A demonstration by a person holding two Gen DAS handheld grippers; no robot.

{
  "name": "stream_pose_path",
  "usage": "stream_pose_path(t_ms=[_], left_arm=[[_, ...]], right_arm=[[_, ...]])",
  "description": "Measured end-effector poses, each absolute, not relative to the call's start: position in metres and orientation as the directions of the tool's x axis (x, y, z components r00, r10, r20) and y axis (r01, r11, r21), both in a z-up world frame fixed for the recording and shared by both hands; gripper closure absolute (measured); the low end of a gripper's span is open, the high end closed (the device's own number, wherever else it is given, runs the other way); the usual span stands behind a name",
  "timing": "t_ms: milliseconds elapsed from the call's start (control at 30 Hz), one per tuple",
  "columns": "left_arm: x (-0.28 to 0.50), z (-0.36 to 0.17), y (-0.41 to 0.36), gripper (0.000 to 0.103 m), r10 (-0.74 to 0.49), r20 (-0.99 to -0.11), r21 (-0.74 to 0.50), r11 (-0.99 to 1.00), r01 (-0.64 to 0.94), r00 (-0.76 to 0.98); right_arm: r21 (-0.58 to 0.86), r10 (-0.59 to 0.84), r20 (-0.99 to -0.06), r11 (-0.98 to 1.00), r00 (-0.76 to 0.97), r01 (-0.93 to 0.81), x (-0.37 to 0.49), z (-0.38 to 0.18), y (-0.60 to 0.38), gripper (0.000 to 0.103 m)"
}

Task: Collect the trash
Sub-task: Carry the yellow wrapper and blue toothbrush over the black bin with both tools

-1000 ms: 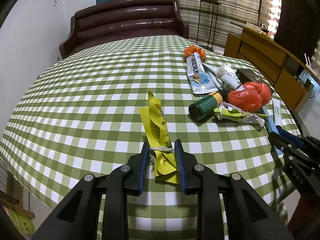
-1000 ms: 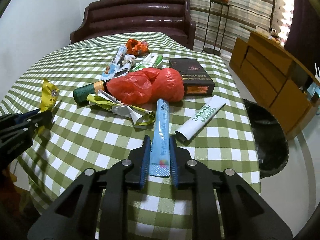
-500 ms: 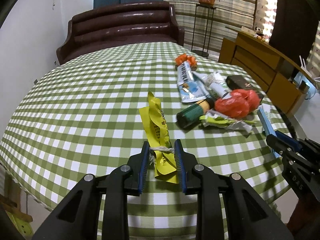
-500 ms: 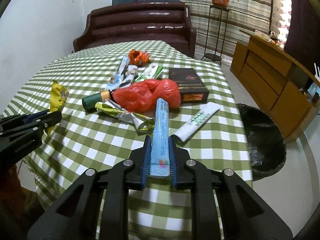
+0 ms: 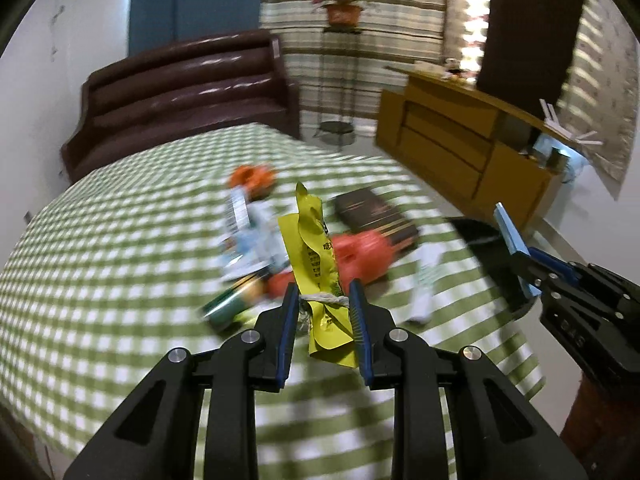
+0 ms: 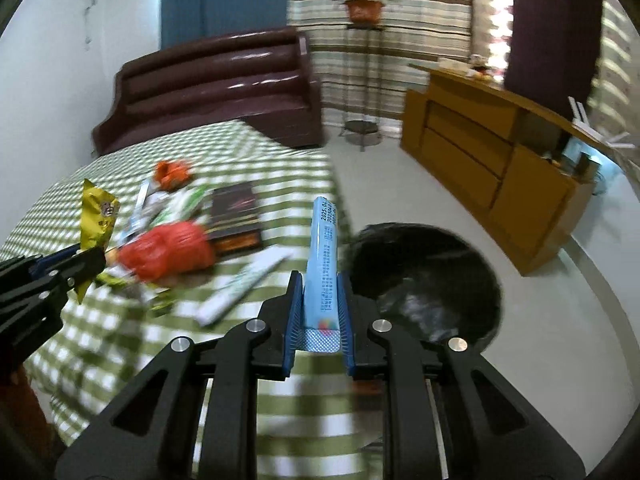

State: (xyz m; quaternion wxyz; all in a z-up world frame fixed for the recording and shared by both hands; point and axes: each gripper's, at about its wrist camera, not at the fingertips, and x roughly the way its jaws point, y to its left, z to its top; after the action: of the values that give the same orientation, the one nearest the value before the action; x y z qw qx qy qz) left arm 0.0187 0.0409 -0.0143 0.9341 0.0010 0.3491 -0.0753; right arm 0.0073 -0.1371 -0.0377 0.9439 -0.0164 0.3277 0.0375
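daylight glares through the striped curtains [image 5: 352, 8]; the table [image 5: 100, 240] is motion-blurred, edges fisheye-bent.

A brown sofa [image 6: 216, 88] faces a wooden cabinet [image 6: 492, 168] beside striped curtains [image 6: 400, 12].

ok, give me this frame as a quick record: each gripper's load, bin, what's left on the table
left gripper: jaws shut on yellow wrapper, held above the table
right gripper: jaws shut on light blue tube, tube pointing forward
bin: black-lined, on the floor beside the table edge, open
table: green checked cloth
left on table: red plastic bag, dark box, white tube, orange wrapper, green bottle, blurred
image quality: table items motion-blurred
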Motion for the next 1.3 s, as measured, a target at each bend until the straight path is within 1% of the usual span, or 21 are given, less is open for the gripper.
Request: stream_pose_path(t_ms=[167, 300, 433, 767, 1133, 1167, 1200, 1267, 1300], left_arm=[[0.038, -0.009, -0.012, 0.077, -0.216, -0.632, -0.052, 0.970, 0.237, 0.744], [0.053, -0.010, -0.047, 0.077, -0.249, -0.625, -0.037, 0.956, 0.291, 0.740], [0.069, -0.017, -0.077, 0.077, -0.267, -0.636, -0.025, 0.945, 0.327, 0.724], [0.103, -0.037, -0.124, 0.077, -0.261, -0.679, 0.006, 0.933, 0.360, 0.687], [0.133, -0.056, -0.141, 0.076, -0.218, -0.714, 0.025, 0.942, 0.336, 0.665], [0.134, -0.056, -0.142, 0.074, -0.218, -0.717, 0.022, 0.942, 0.335, 0.662], [0.135, -0.056, -0.142, 0.068, -0.217, -0.719, 0.022, 0.943, 0.333, 0.661], [0.136, -0.056, -0.143, 0.062, -0.214, -0.716, 0.023, 0.944, 0.329, 0.664], [0.136, -0.056, -0.144, 0.061, -0.215, -0.716, 0.023, 0.944, 0.330, 0.664]], right_arm=[[0.005, -0.001, -0.611, 1.000, 0.791, 0.004, 0.020, -0.037, -0.178, 0.086], [0.010, -0.042, -0.608, 0.998, 0.793, 0.061, 0.030, -0.041, -0.206, 0.085], [0.024, -0.065, -0.611, 0.995, 0.789, 0.101, 0.039, -0.047, -0.229, 0.085], [0.054, -0.063, -0.630, 0.991, 0.774, 0.124, 0.063, -0.061, -0.254, 0.085], [0.065, -0.061, -0.656, 0.988, 0.753, 0.137, 0.085, -0.080, -0.268, 0.084], [0.066, -0.063, -0.658, 0.988, 0.751, 0.141, 0.086, -0.081, -0.268, 0.084], [0.065, -0.064, -0.661, 0.988, 0.748, 0.141, 0.087, -0.082, -0.269, 0.084], [0.063, -0.070, -0.660, 0.987, 0.748, 0.147, 0.088, -0.083, -0.270, 0.083], [0.062, -0.073, -0.659, 0.987, 0.749, 0.150, 0.087, -0.083, -0.270, 0.081]])
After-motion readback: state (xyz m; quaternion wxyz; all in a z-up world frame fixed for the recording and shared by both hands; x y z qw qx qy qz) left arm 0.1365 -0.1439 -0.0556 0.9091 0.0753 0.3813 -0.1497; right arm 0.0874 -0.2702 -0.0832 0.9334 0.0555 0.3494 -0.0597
